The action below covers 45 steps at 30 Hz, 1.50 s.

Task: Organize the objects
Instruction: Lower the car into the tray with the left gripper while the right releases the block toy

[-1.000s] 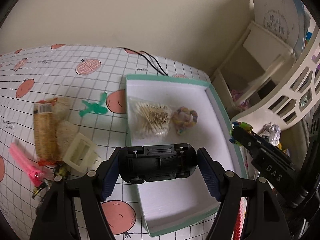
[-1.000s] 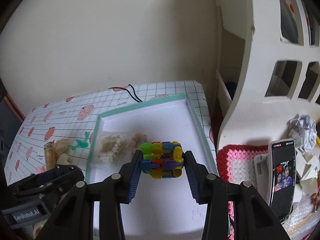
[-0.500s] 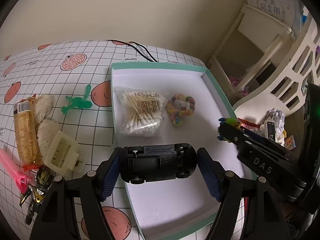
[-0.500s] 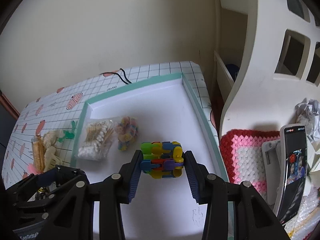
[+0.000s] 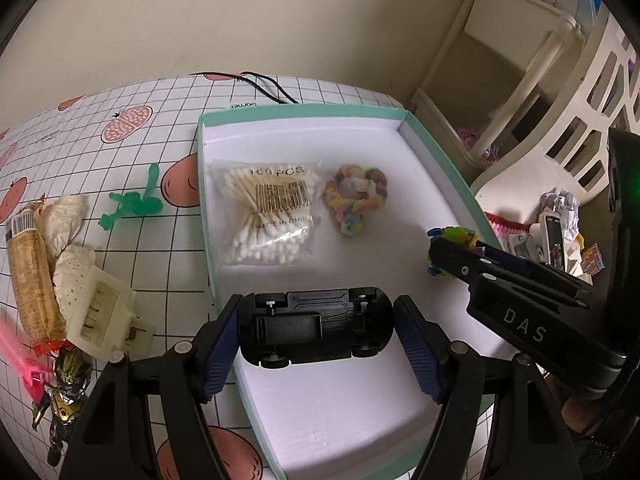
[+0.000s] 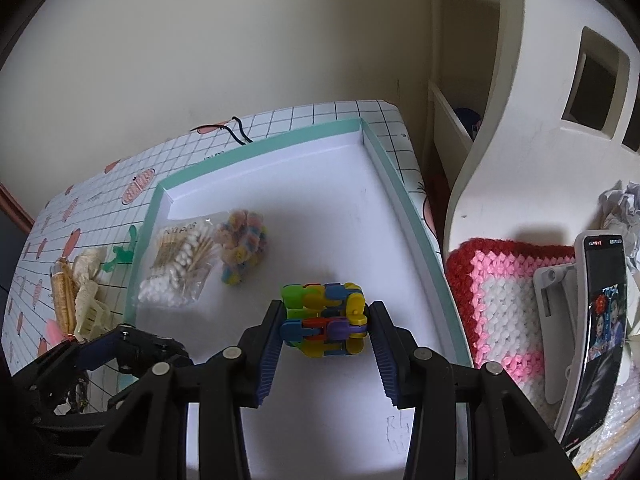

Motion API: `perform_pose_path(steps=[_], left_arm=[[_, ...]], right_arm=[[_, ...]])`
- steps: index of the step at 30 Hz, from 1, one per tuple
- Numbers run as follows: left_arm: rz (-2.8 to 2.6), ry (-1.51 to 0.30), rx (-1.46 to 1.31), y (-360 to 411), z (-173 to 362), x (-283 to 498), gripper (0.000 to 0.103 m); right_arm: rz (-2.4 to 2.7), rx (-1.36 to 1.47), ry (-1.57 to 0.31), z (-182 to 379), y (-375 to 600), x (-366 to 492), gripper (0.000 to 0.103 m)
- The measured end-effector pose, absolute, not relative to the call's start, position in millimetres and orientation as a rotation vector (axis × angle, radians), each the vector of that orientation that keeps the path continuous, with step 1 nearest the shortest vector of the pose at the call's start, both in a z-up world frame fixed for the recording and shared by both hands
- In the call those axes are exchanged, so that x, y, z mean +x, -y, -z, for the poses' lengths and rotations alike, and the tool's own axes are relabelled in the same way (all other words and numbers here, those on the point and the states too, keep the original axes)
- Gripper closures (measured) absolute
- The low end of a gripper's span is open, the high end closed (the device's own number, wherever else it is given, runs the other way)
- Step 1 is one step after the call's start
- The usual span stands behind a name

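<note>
My left gripper (image 5: pixel 316 326) is shut on a black toy car (image 5: pixel 314 326), held underside up over the near left part of a white tray with a teal rim (image 5: pixel 304 111). My right gripper (image 6: pixel 324 322) is shut on a multicoloured plastic cube toy (image 6: pixel 324 318) above the tray's (image 6: pixel 412 224) right half. From the left wrist view the right gripper (image 5: pixel 452 254) appears at the right with the toy in it. A bag of cotton swabs (image 5: pixel 268 216) and a pastel braided ring (image 5: pixel 356 196) lie in the tray's far part.
Left of the tray on the checked tablecloth (image 5: pixel 120 184) lie a green plastic figure (image 5: pixel 132 202), a cream hair claw (image 5: pixel 100 316), a wrapped roll (image 5: pixel 30 276) and a pink clip (image 5: pixel 18 356). A white shelf unit (image 6: pixel 532 128), a crocheted mat (image 6: pixel 504 292) and a phone (image 6: pixel 604 320) stand right.
Both grippers have moved forward and lower over the tray while keeping hold of their toys. The swab bag and braided ring now look closer and larger.
</note>
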<state>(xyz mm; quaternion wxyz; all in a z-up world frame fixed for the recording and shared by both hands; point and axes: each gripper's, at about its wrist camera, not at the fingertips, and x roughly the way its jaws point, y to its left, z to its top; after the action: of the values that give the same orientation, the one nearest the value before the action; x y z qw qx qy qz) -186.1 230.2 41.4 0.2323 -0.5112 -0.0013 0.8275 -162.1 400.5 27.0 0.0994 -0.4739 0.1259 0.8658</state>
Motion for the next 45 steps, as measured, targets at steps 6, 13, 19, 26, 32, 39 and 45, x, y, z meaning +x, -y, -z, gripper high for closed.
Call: perform_pose_path(steps=[6,13,19,26,32,39,45], left_arm=[[-2.267,-0.032,-1.402,-233.5,-39.7,-185.3,0.027],[-2.254,-0.048,-1.405,-235.5,-39.9,-184.1,0.027],[-2.248,-0.041,-1.409,-235.2,-42.8,-185.3,0.027],[-2.259,-0.048,-1.406,-233.5,-50.6,-187.1,0.027],[-2.290,-0.015,-1.387,-225.5,-62.3,-191.0,0.027],[-2.361,0.027,-1.385,-211.4,-70.3,-199.0,0.027],[-2.412,0.051,-1.414,-199.8,-70.1,-207.3,0.027]], right_arm=[[-2.549,-1.421,-0.384,-21.3,-402.6,-162.9,0.058],[-2.551,-1.425,-0.373,-21.8,-400.9,-163.2,0.057],[-2.560,-1.422,-0.398,-24.3,-401.7,-162.7,0.053],[-2.577,-1.393,-0.403,-32.7,-401.2,-160.0,0.051],[-2.608,-1.320,-0.391,-52.0,-401.4,-155.3,0.051],[-2.614,-1.319,-0.369,-54.5,-397.6,-155.2,0.050],[-2.624,-1.330,-0.343,-52.7,-392.1,-157.0,0.039]])
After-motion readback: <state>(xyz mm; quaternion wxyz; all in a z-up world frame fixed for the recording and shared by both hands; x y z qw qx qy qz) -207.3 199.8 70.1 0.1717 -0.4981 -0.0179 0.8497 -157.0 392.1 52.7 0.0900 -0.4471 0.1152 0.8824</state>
